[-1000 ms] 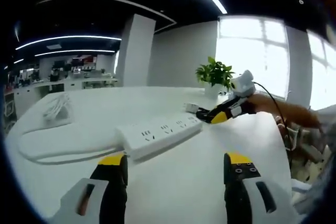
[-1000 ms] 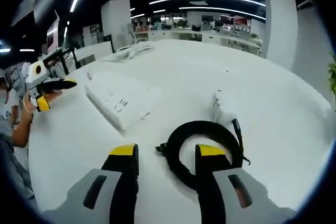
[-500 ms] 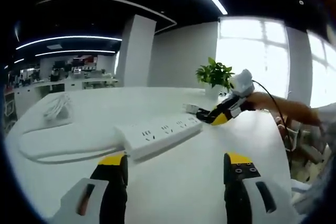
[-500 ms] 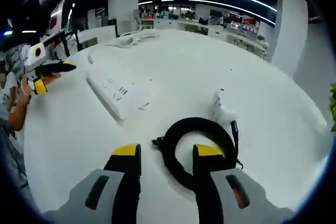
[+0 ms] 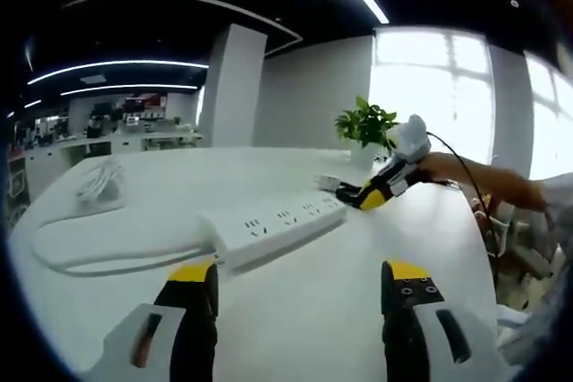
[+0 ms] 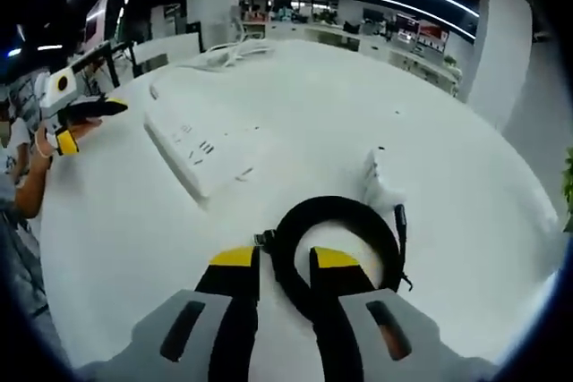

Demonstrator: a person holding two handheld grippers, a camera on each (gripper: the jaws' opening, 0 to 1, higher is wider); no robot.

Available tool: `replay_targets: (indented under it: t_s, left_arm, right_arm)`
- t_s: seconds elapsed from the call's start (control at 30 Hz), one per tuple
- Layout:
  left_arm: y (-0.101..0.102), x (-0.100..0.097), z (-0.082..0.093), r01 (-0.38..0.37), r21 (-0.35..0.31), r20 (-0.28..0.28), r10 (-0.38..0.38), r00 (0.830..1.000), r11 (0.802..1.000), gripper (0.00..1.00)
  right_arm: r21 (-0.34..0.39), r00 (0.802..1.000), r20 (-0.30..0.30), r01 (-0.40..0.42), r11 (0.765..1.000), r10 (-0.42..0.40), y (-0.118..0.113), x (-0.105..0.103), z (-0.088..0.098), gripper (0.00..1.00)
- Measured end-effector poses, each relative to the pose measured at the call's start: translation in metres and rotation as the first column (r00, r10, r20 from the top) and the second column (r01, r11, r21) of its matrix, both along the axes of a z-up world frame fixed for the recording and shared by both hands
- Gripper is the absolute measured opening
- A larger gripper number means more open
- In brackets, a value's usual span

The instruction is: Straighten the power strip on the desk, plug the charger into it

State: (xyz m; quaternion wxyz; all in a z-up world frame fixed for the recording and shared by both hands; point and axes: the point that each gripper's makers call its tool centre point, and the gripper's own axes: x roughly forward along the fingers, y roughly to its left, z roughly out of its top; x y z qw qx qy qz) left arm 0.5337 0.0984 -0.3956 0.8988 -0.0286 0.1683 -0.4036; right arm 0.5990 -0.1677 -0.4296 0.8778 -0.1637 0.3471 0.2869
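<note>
A white power strip [image 5: 269, 225] lies aslant on the white desk [image 5: 304, 310], just ahead of my left gripper [image 5: 298, 279], which stands open with nothing between its fingers. In the right gripper view the strip [image 6: 201, 154] lies to the left. My right gripper [image 6: 284, 261] has closed in on the near side of the charger's coiled black cable [image 6: 345, 216], which runs between the jaws. The white charger block [image 6: 376, 181] rests just beyond the coil. The left gripper view has the right gripper [image 5: 376, 192] reaching down by the charger [image 5: 327, 184] at the strip's far end.
The strip's white cord [image 5: 89, 261] loops off to the left. A bundle of white cable [image 5: 98, 181] lies at the far left of the desk. A potted plant [image 5: 365, 127] stands at the back edge. A hand holds the left gripper [image 6: 94, 106] off the desk's left side.
My right gripper's jaws have narrowed from wide apart to tight around the black cable coil. The left gripper and the power strip have stayed put.
</note>
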Motion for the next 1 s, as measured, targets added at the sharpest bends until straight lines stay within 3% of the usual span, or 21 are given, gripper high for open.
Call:
replay_targets:
  t_s: [0.63,1.0]
  left_arm:
    - [-0.0006,0.0012,-0.0016,-0.006,0.009,0.0,0.006,1.0,1.0,0.76]
    - [-0.0041,0.001,-0.0021,0.0,0.016,0.003,0.0,1.0,1.0,0.75]
  right_arm:
    - [-0.047,0.998,-0.002,-0.061,0.997,0.061,0.003,0.0002,0.0013,0.1]
    - [-0.068,0.999,-0.032,0.015,0.998,-0.017,0.002,-0.0025,0.0012,0.07]
